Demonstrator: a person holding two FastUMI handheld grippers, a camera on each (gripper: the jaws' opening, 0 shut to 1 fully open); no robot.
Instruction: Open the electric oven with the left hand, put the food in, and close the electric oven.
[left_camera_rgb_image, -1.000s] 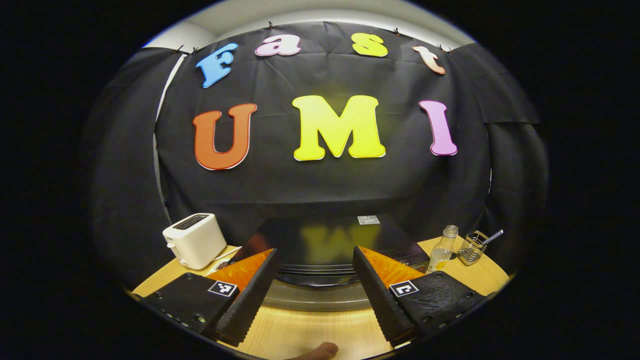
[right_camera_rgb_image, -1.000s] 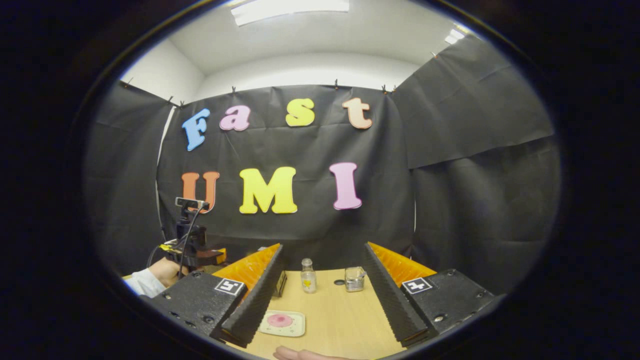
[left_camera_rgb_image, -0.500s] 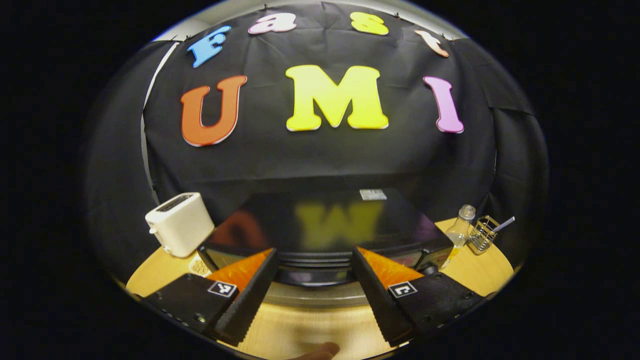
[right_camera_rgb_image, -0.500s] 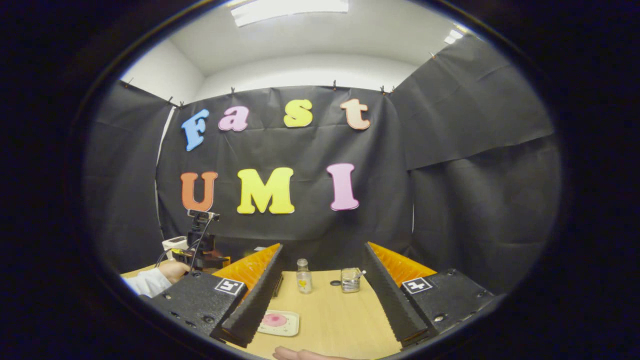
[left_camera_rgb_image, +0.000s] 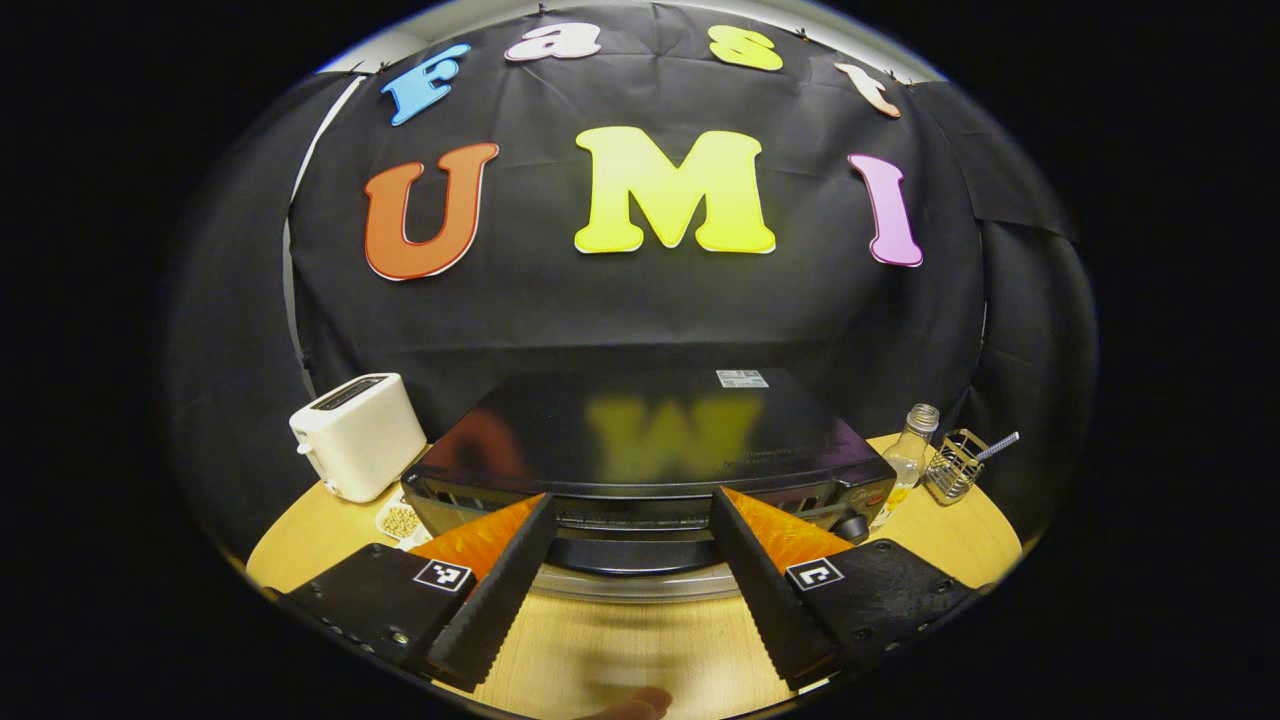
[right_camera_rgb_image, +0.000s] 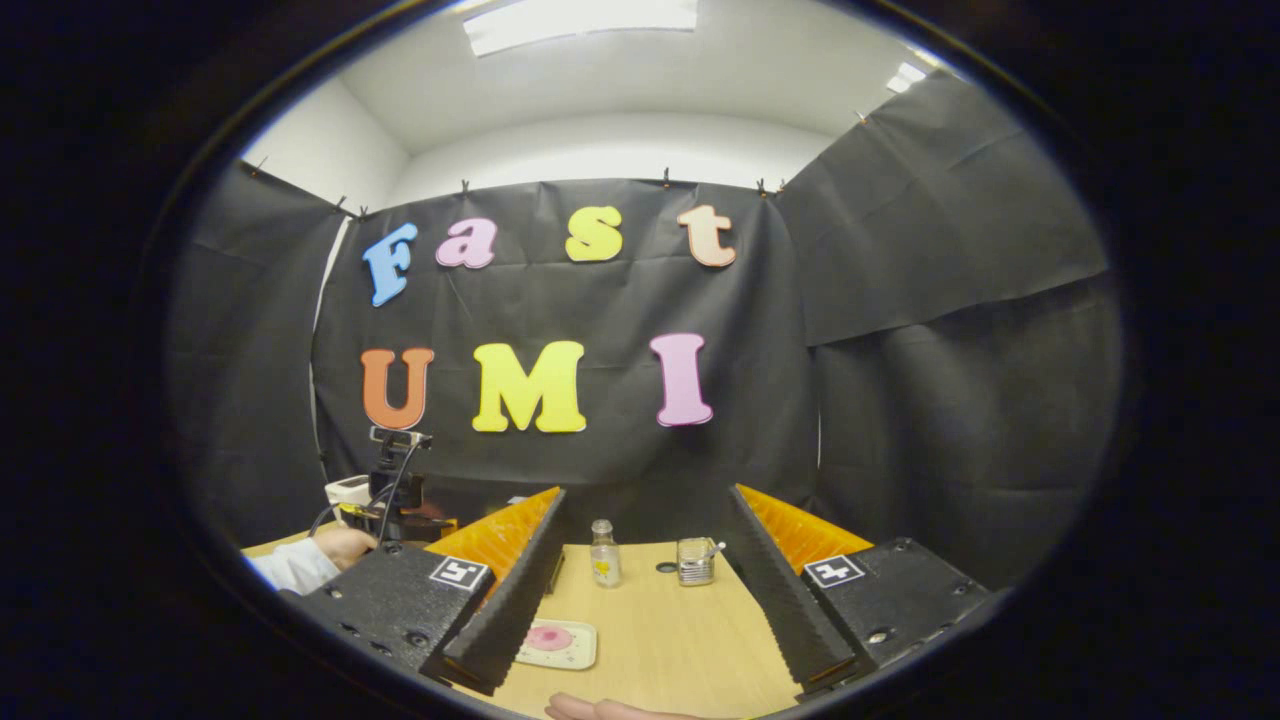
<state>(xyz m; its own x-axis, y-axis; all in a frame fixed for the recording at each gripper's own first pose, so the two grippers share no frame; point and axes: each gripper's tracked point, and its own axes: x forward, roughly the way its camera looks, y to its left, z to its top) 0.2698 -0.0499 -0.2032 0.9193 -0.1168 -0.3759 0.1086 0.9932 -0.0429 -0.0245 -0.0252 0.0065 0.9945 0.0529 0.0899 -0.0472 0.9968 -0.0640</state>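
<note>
In the left gripper view, your left tool hangs wide open with nothing between its fingers, poised just in front of the electric oven. The oven sits dead ahead on the worktop, its glossy black top facing you and its door shut. A white toaster stands to the oven's left, with a small dish of beans just beside the oven's near-left corner. Off to the right you have a glass bottle and, just beyond it, a wire holder with a utensil poking out.

In the right gripper view, your right tool is spread wide too, gripping nothing, hovering above the worktop. The food, a pink item on a small plate, lies on the worktop near you, close by the tool's left finger. Farther back stand the bottle and the wire holder, side by side but apart. At far left, your other hand holds the left tool.
</note>
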